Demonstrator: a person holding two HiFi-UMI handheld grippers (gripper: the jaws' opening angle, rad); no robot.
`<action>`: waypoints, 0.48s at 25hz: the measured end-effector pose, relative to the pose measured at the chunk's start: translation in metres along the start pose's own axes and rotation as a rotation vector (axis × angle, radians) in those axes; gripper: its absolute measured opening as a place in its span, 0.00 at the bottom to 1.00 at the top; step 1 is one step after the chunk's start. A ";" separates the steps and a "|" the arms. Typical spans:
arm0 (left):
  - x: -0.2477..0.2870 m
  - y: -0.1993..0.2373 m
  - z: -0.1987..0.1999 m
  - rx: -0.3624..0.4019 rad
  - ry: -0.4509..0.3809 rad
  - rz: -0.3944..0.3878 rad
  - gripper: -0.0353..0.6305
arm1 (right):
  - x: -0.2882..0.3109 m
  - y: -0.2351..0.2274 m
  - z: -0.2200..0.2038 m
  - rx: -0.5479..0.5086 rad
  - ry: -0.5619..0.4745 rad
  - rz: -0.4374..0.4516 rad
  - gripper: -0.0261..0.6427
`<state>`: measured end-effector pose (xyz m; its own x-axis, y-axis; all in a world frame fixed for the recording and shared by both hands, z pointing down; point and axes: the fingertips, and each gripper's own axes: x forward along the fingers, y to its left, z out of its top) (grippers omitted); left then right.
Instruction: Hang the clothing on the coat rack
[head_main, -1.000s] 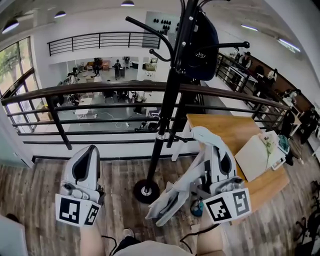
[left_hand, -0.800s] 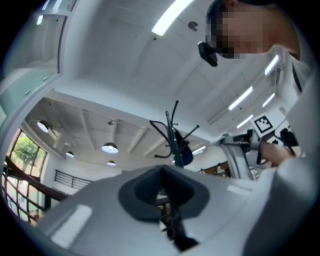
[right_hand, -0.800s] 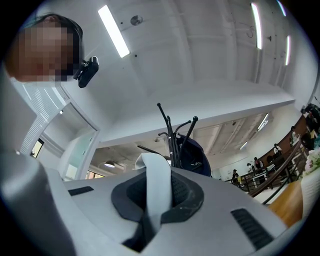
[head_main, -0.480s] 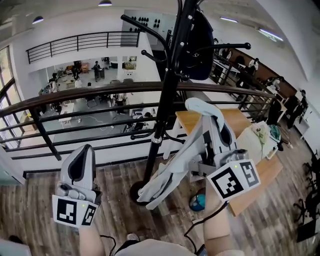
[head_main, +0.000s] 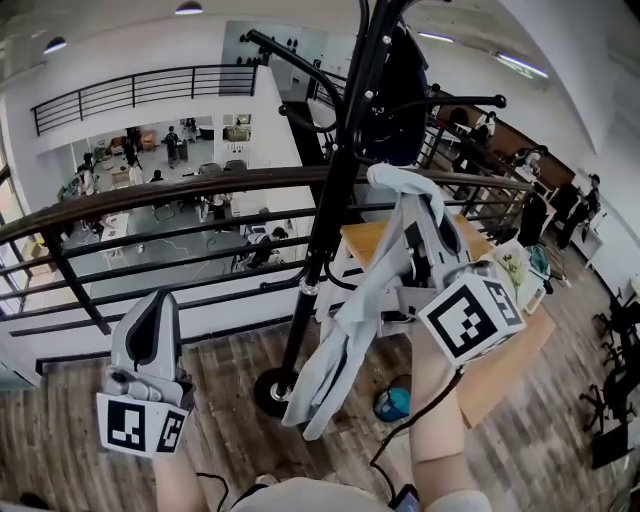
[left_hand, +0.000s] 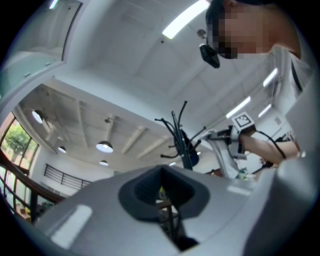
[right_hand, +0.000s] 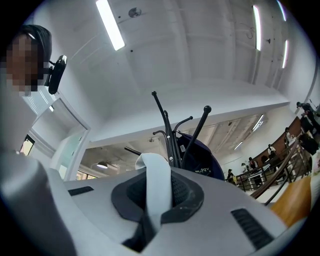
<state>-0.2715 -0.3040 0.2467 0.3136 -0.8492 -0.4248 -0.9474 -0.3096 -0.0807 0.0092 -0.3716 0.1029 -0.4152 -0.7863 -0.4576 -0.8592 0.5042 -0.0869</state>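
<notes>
Garment lifted, not yet on a hook.

Head view: my right gripper (head_main: 425, 235) is raised just right of the coat rack (head_main: 335, 190), clamped on the pale grey garment (head_main: 335, 350), which drapes down toward the near floor. My left gripper (head_main: 152, 320) hangs low at the near left, well apart from it. A dark blue garment (head_main: 402, 90) already hangs high on the rack's right side. Left gripper view: my jaws are together with nothing between them. Right gripper view: a fold of the pale cloth is pinched between my jaws, with the rack's arms beyond. What's left, I judge, is to carry the cloth over a free arm and release it.
</notes>
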 end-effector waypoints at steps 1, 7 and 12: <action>0.000 0.003 -0.001 -0.002 -0.001 0.001 0.06 | 0.002 -0.001 0.001 -0.003 -0.004 -0.007 0.05; 0.004 0.019 -0.008 -0.010 -0.003 0.006 0.06 | 0.014 -0.009 -0.001 -0.034 0.000 -0.054 0.05; 0.008 0.026 -0.010 -0.015 -0.002 -0.004 0.06 | 0.019 -0.014 -0.010 -0.051 0.024 -0.089 0.05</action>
<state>-0.2924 -0.3234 0.2503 0.3177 -0.8468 -0.4266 -0.9450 -0.3196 -0.0693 0.0105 -0.3969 0.1046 -0.3433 -0.8357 -0.4287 -0.9067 0.4139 -0.0810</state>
